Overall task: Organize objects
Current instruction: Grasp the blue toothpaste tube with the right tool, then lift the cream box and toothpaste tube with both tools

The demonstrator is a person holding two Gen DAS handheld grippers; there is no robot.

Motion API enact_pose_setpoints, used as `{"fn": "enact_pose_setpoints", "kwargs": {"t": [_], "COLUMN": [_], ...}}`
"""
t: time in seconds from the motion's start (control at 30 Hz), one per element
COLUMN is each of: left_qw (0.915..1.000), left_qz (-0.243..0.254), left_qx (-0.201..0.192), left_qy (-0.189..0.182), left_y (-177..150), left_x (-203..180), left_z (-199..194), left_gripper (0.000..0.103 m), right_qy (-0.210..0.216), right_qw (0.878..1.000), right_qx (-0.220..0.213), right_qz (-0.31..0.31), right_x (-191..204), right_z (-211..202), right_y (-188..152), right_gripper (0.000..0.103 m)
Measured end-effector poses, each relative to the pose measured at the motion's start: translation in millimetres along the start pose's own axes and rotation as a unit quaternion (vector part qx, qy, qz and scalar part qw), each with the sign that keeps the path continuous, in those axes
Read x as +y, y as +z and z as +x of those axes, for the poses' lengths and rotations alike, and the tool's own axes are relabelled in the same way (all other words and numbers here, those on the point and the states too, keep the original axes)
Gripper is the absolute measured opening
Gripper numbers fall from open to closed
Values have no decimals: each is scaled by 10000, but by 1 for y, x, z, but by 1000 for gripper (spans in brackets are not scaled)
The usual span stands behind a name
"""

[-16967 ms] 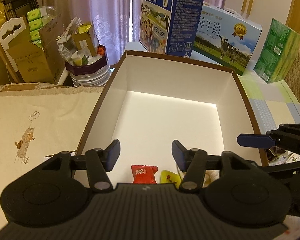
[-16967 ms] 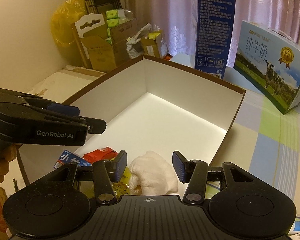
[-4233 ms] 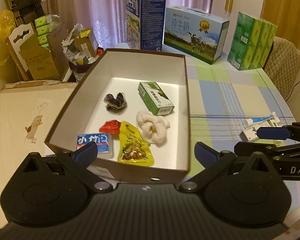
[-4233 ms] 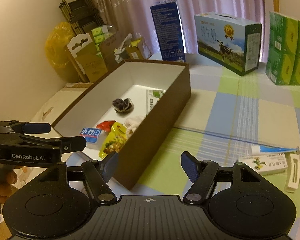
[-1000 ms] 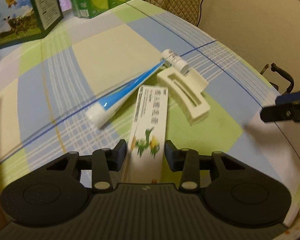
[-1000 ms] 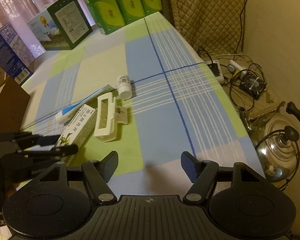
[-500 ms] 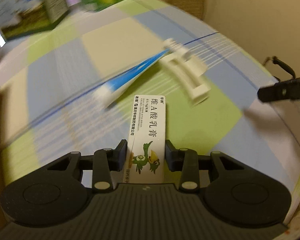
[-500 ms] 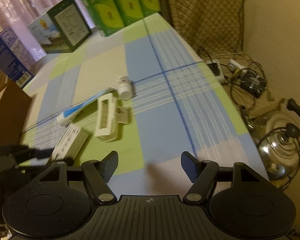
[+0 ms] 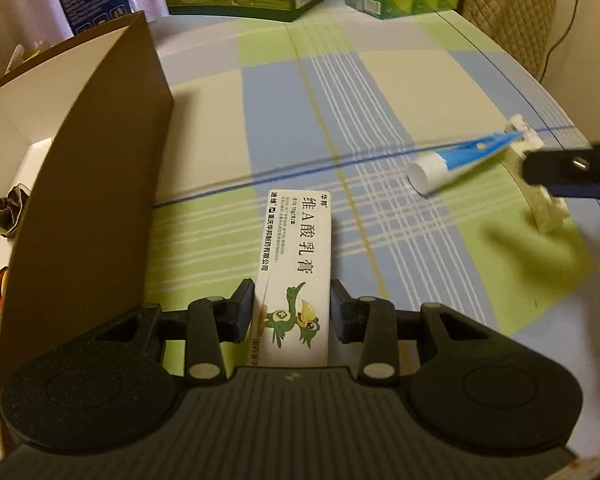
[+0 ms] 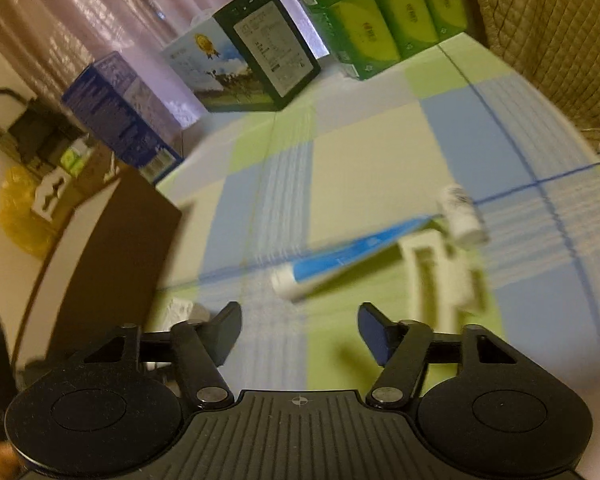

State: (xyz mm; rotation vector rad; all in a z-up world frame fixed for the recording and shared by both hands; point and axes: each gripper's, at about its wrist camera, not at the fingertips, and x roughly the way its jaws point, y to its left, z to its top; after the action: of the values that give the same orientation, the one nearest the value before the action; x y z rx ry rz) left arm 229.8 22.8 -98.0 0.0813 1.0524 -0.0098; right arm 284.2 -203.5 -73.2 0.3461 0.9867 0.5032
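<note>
A: What is the left gripper [image 9: 291,310] showing?

B: It is clamping a long white cardboard ointment box with a green bird print [image 9: 296,276]. A tall brown cardboard box [image 9: 96,184] is standing to its left; a blue-and-white tube [image 9: 456,160] is lying ahead to the right.

A: And the right view?

B: The right gripper [image 10: 300,330] is hanging spread wide and empty, the blurred tube [image 10: 348,260] lying just ahead on the checked green-and-blue tablecloth [image 10: 364,160], a cream plastic hair claw [image 10: 436,276] beside it.
</note>
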Motion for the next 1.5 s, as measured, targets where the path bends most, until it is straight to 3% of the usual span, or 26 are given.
{"fn": "enact_pose_setpoints", "kwargs": {"t": [0.3, 0.4, 0.47, 0.57, 0.73, 0.87, 1.03, 1.13, 1.5], "left_qw": [10000, 9999, 9999, 9998, 9995, 9989, 9982, 9980, 9980], "left_qz": [-77, -91, -114, -160, -226, -295, -354, -366, -333], "left_qx": [-8, 33, 48, 101, 198, 318, 434, 479, 519], "left_qy": [-47, -36, -28, -34, -96, -175, -207, -210, -108], "left_y": [10, 9, 9, 9, 9, 7, -1, -7, -33], "left_x": [9, 11, 13, 16, 16, 15, 11, 10, 6], "left_z": [2, 3, 3, 5, 8, 10, 12, 11, -5], "left_gripper": [34, 34, 34, 34, 34, 34, 34, 34, 34], "right_qy": [-315, -480, -485, -550, -676, -633, -577, -547, -541], "right_qw": [9887, 9868, 9880, 9937, 9939, 9807, 9559, 9488, 9426], "right_qx": [98, 115, 96, 245, 739, 1155, 1369, 1413, 1457], "right_qz": [1463, 1541, 1461, 941, -471, -1443, -2534, -2771, -2955], "right_x": [-26, -29, -28, -18, 8, 27, 46, 52, 52], "right_z": [60, 73, 76, 82, 91, 91, 75, 66, 29], "right_y": [28, 36, 41, 52, 63, 52, 6, -13, -60], "right_gripper": [44, 29, 28, 17, 17, 14, 12, 12, 12]}}
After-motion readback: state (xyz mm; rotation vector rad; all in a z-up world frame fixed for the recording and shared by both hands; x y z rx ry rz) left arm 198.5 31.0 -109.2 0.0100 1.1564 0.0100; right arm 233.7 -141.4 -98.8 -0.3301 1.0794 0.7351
